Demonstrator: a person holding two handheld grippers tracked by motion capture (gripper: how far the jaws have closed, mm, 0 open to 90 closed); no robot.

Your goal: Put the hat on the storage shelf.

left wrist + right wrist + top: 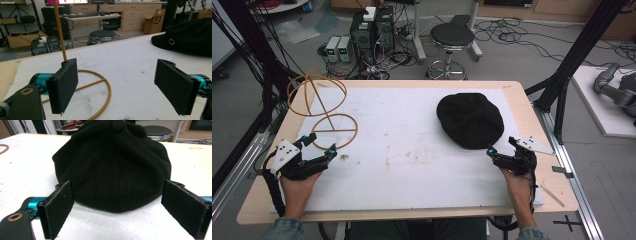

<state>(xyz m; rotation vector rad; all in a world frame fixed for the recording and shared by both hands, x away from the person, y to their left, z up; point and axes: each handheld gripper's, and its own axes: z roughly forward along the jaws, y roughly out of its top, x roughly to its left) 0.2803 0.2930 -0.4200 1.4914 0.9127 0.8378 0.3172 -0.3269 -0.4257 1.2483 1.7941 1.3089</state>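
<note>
Black fabric cap point(470, 120) lies flat on the white sheet point(412, 160) covering the bench point(257, 205), right of centre toward the far edge. Right gripper point(499, 149) sits just beside the cap's near rim, not touching; in the right gripper view its jaws stand wide apart, one on each side of the cap point(112, 167), nothing between the pads point(58, 210).

Left gripper point(321, 145) rests at the near left of the sheet, jaws apart and holding nothing. Tan wire stand point(319, 107), two hoops on an upright rod, stands on the sheet's left edge; its flat base ring lies just beside the left gripper's tips. In the left gripper view the ring point(106, 87) curves between the open jaws, with the rod rising behind the left pad point(63, 85). The cap and the stand are well apart.

A round black stool point(451, 37) stands on the floor beyond the bench.
</note>
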